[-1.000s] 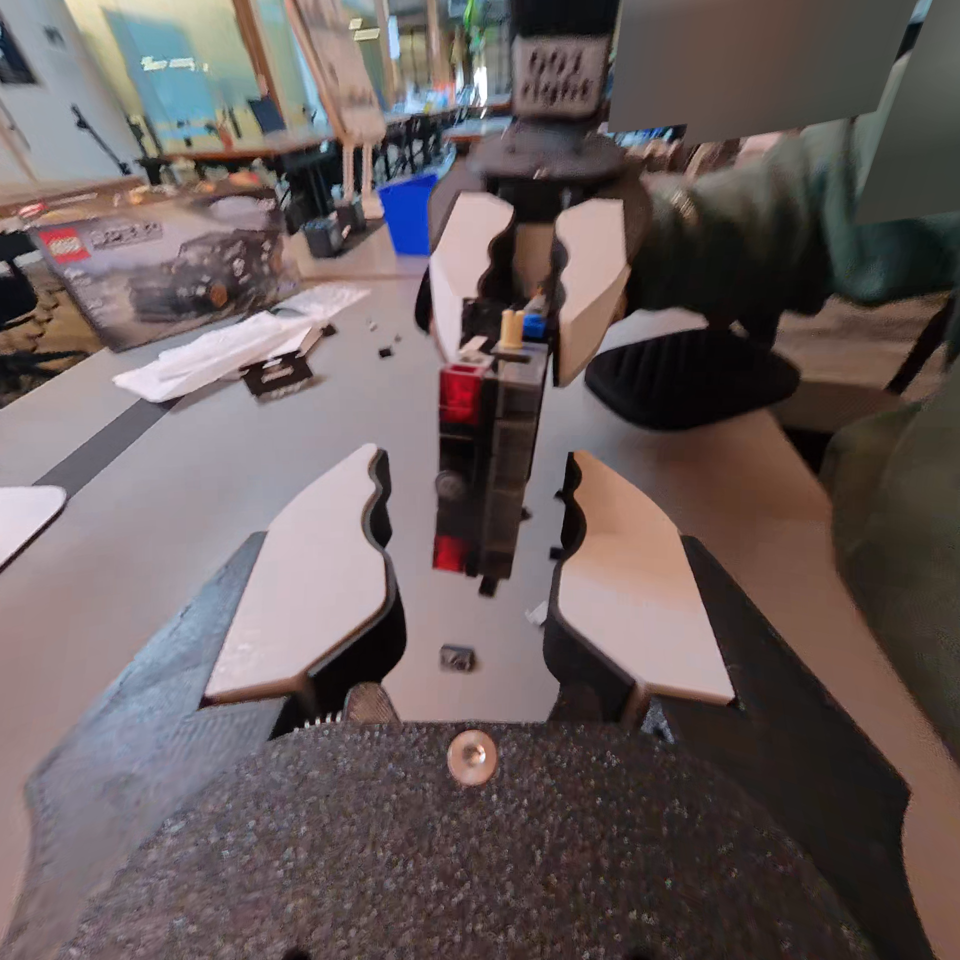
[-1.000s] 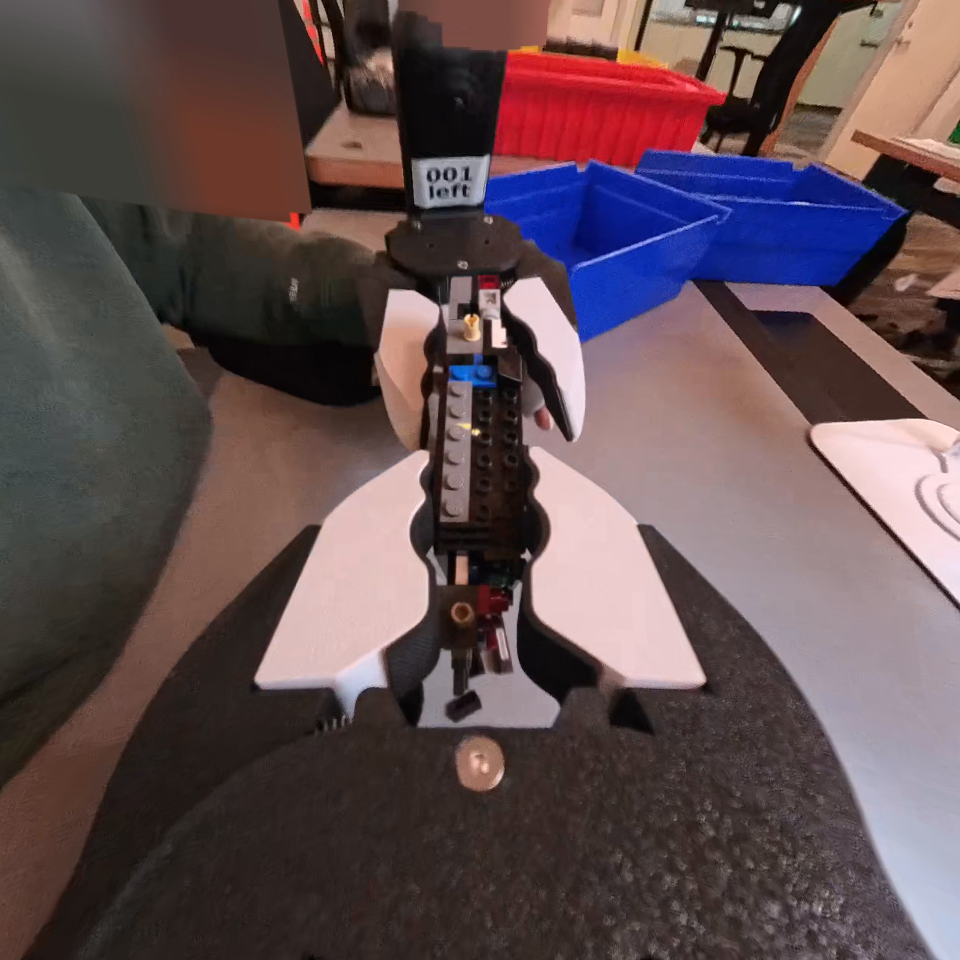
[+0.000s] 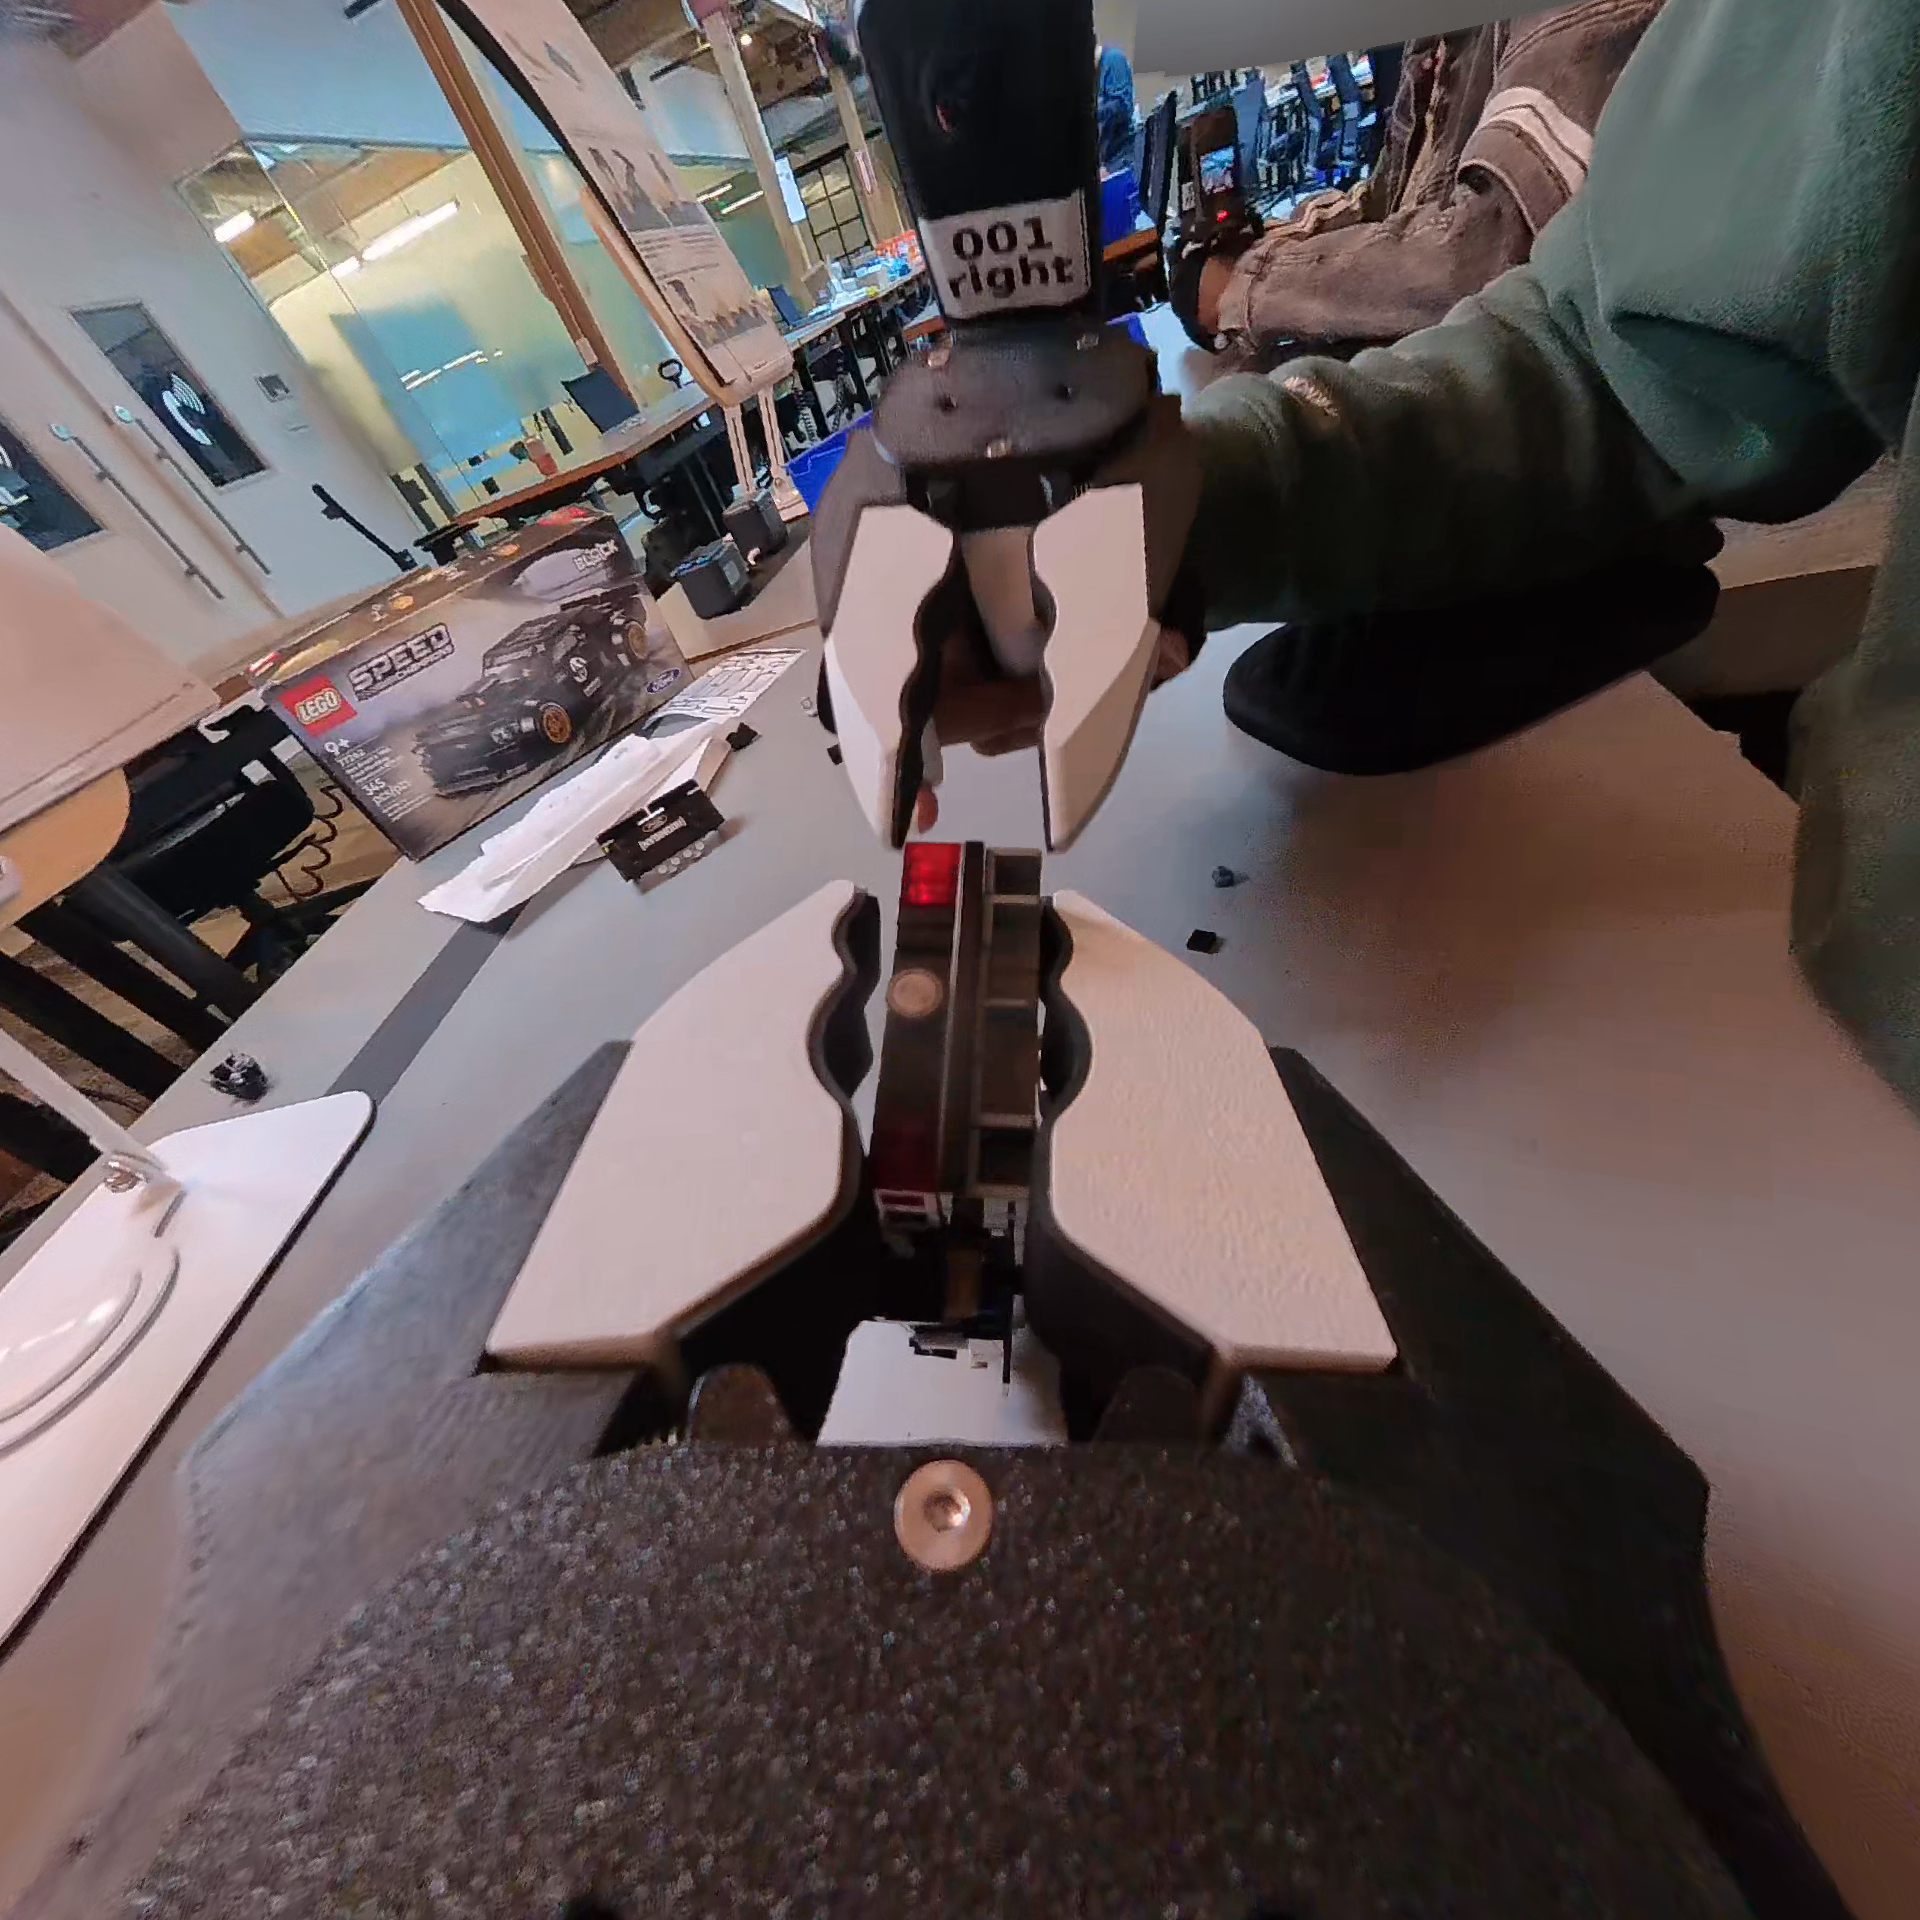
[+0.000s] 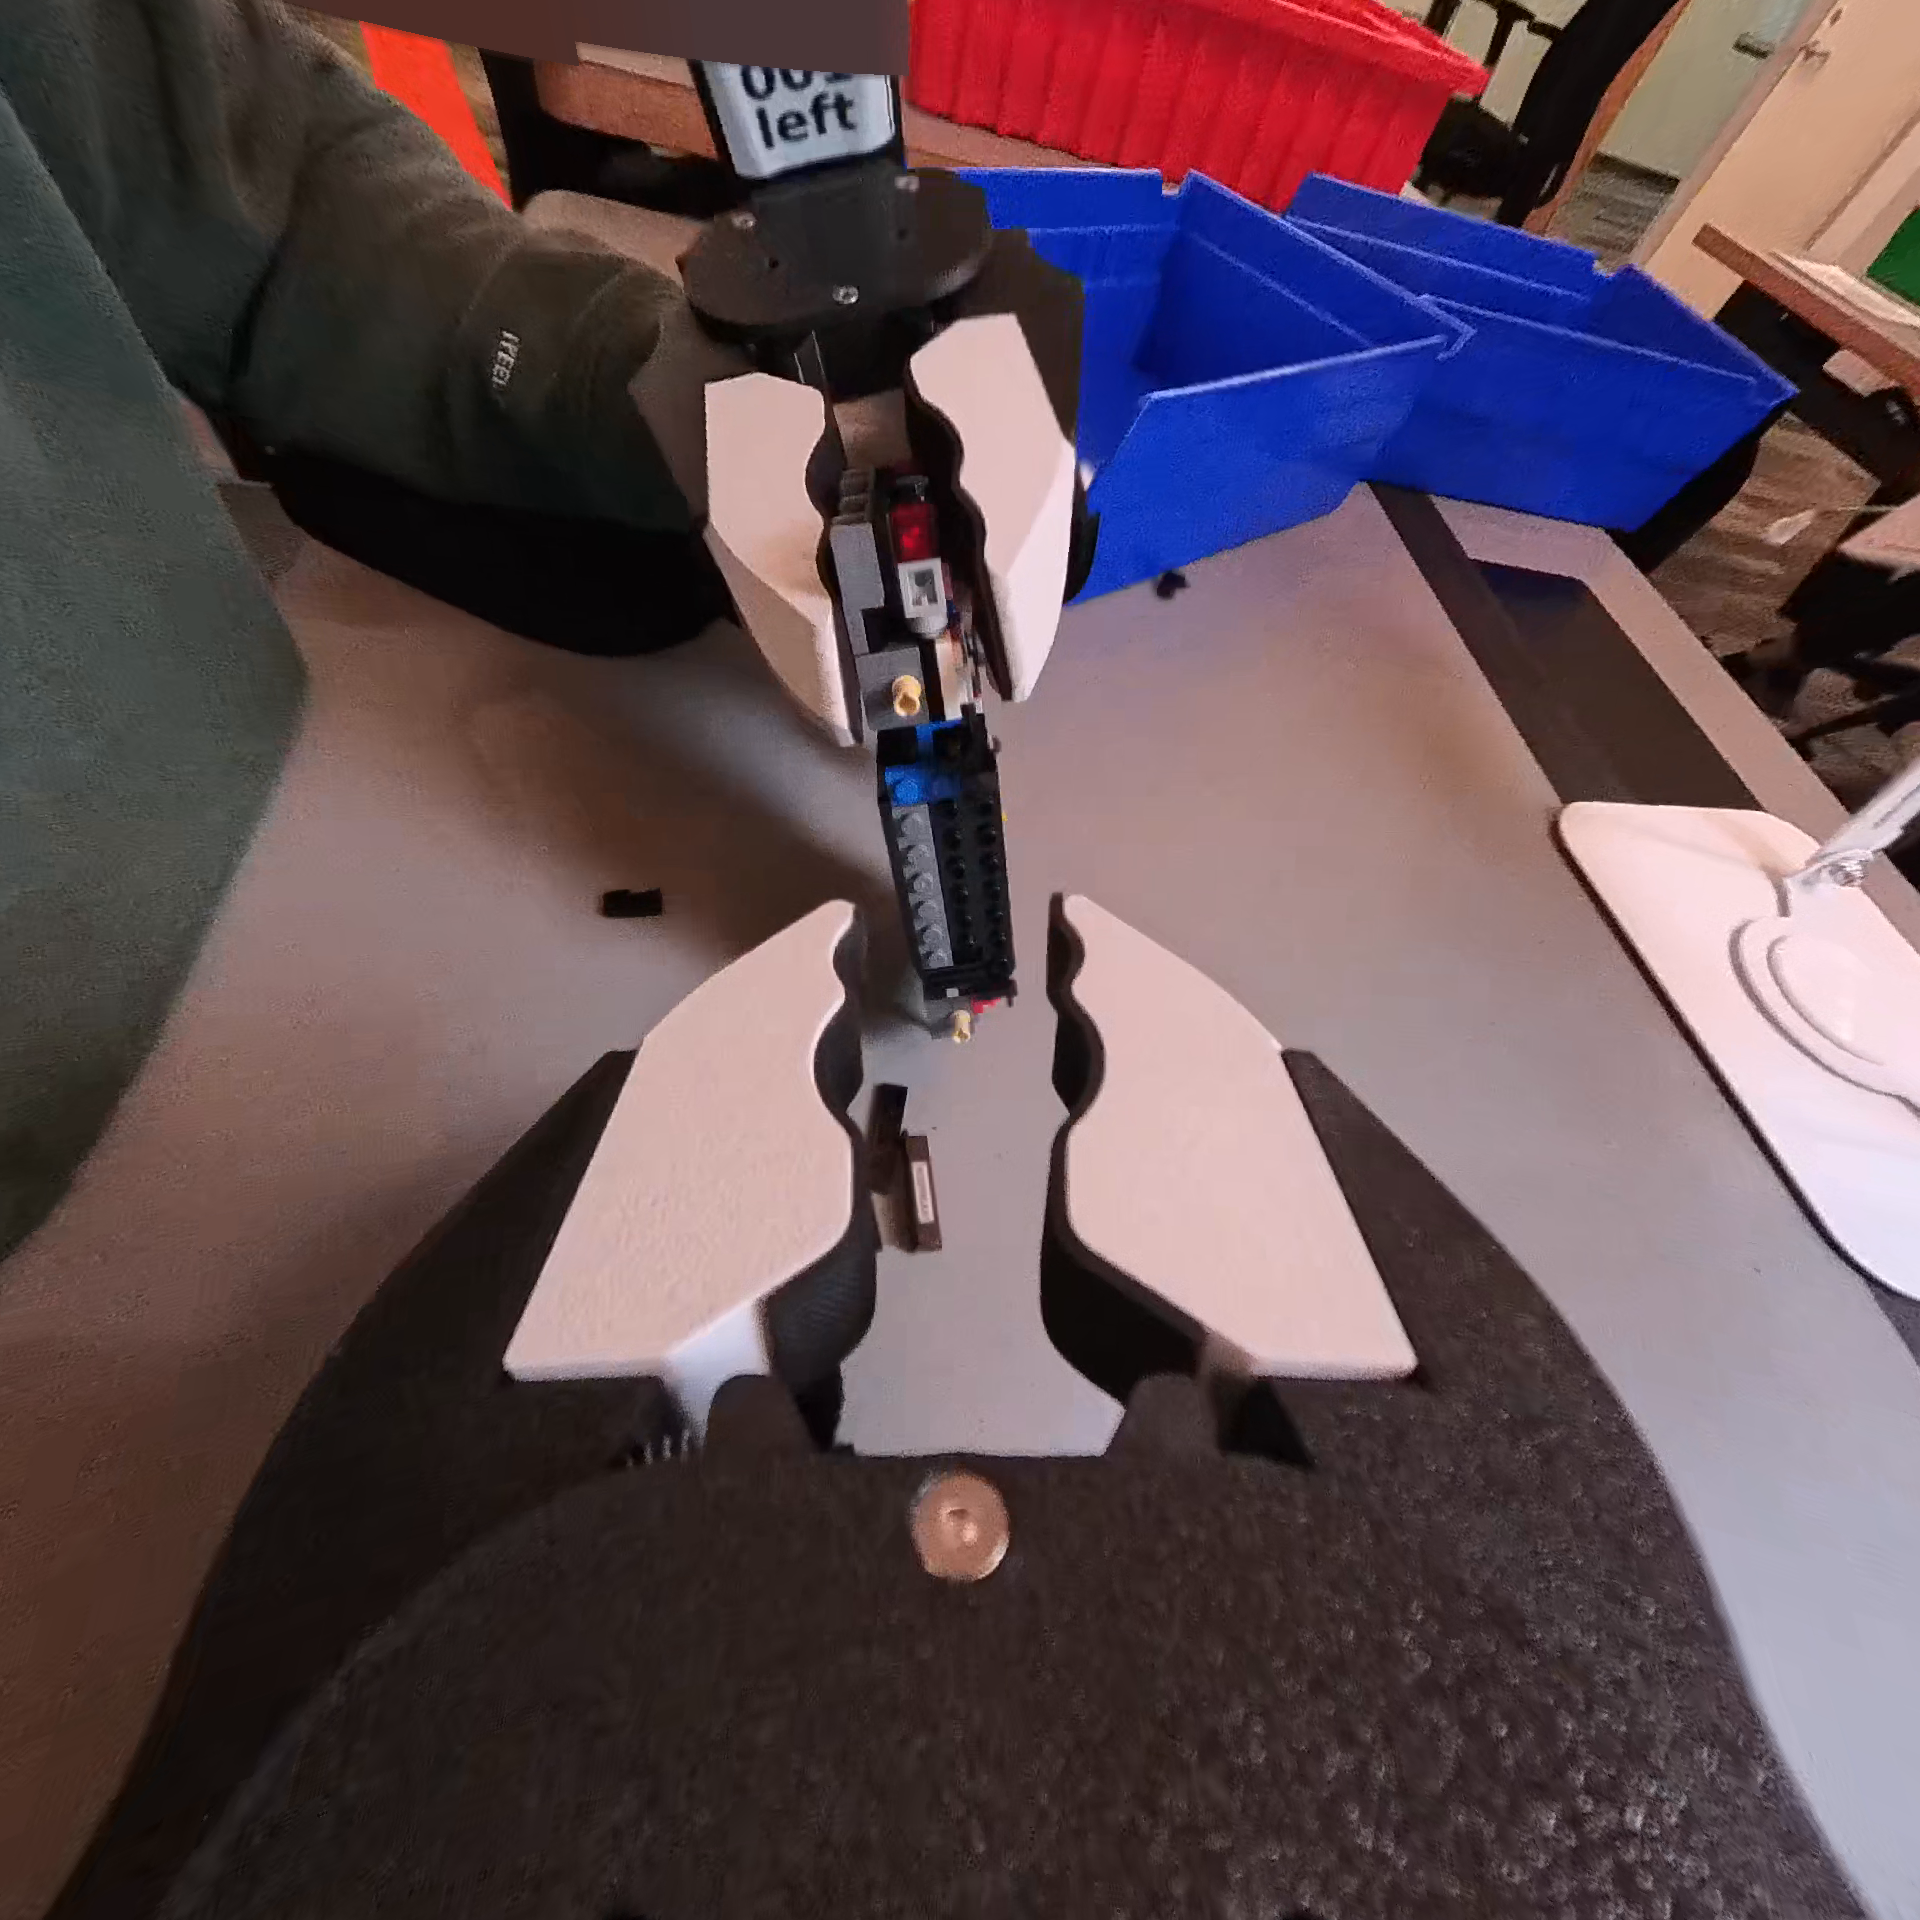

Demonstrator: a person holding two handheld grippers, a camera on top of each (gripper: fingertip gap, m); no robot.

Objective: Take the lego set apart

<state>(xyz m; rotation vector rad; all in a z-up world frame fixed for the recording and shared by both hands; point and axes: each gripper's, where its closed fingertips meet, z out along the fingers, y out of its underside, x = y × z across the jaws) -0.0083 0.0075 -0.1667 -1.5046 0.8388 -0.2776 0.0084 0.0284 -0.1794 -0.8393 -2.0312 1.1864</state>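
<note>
Clamping the lego set [image 3: 961, 1039], left gripper [image 3: 956, 1023], right gripper [image 4: 951, 1049] fingers apart, 2 blue bins [image 4: 1278, 416].

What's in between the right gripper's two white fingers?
In the right wrist view: a small dark loose piece beside one finger of the open right gripper, and the end of the lego set, held by the left gripper, at its tips.

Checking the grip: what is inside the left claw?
The left claw is clamped on the lego model, black and grey with red bricks. The model's near end is lost in shadow between the fingers.
</note>
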